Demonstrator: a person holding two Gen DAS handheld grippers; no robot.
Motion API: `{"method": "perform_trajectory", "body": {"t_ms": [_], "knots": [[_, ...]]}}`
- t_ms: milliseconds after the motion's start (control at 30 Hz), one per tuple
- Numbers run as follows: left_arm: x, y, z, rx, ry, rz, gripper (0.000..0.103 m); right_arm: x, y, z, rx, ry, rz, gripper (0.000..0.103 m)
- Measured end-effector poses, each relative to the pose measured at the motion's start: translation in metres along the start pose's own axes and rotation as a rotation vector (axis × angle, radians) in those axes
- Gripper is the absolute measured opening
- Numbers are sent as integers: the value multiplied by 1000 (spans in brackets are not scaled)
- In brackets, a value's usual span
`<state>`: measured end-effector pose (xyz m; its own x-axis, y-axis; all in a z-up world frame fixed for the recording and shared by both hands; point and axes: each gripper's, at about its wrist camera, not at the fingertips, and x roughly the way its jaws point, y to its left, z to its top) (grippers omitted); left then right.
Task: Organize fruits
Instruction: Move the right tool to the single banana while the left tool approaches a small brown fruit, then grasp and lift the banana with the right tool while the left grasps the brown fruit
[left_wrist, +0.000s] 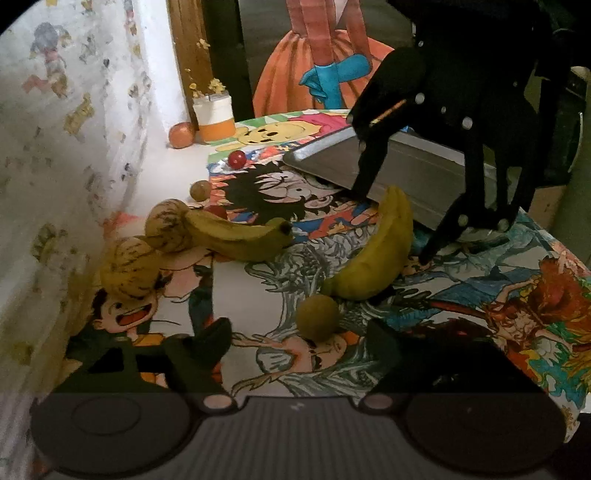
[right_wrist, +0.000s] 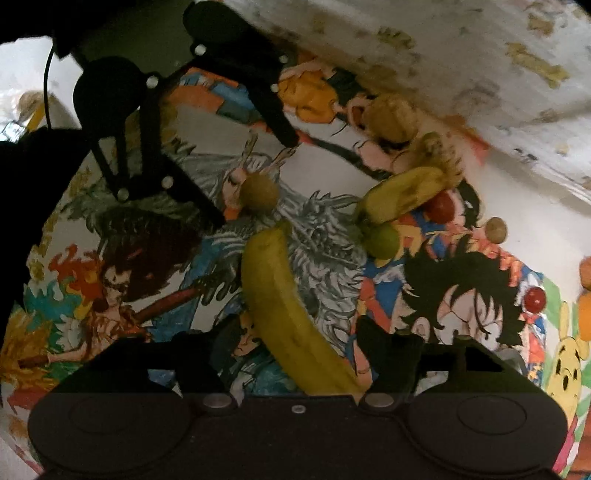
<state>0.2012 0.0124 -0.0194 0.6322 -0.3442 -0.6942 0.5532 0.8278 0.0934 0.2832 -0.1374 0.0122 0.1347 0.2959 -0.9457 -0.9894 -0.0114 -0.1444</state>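
I see a surface (left_wrist: 255, 295) covered in bright cartoon prints. At its far right lies a grey metal tray (left_wrist: 417, 170). Far left, a white-and-orange cup (left_wrist: 215, 117) stands near the speckled wall (left_wrist: 74, 122).

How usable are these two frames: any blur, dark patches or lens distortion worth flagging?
Left wrist view: dim; fisheye bends the wall; the right hand-held gripper is a featureless black silhouette; the bananas read clearly. Right wrist view: soft smear across the upper right wall and the fruit beneath it; dark vignetted corners.
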Motion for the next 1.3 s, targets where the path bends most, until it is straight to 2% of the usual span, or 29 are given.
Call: {"method": "perform_trajectory", "body": {"t_ms": [100,300,433,600,767,1000,1133,1300], "knots": [[3,3,1,-4,3,-14,75,2,-4,1,2,-11,26,59],[8,8,6,-23,12,-66,56,2,-6,0,-7,-23,77,46],[8,7,7,-17,11,-66,39,0,-4,-4,13,-46,60,46],[7,1,6,-52,13,-33,28,-5,8,-10,30,-72,-6,44],[5,-8,5,-109,6,32,28,-8,25,-12,39,-84,-107,42],[3,-11,6,-285,5,137,28,-8,51,-22,57,-151,-275,41],[-1,-8,4,-389,-16,164,28,-7,63,-30,94,-208,-376,41],[-4,-5,3,-513,-27,186,28,-9,69,-38,193,-274,-453,41]]}}
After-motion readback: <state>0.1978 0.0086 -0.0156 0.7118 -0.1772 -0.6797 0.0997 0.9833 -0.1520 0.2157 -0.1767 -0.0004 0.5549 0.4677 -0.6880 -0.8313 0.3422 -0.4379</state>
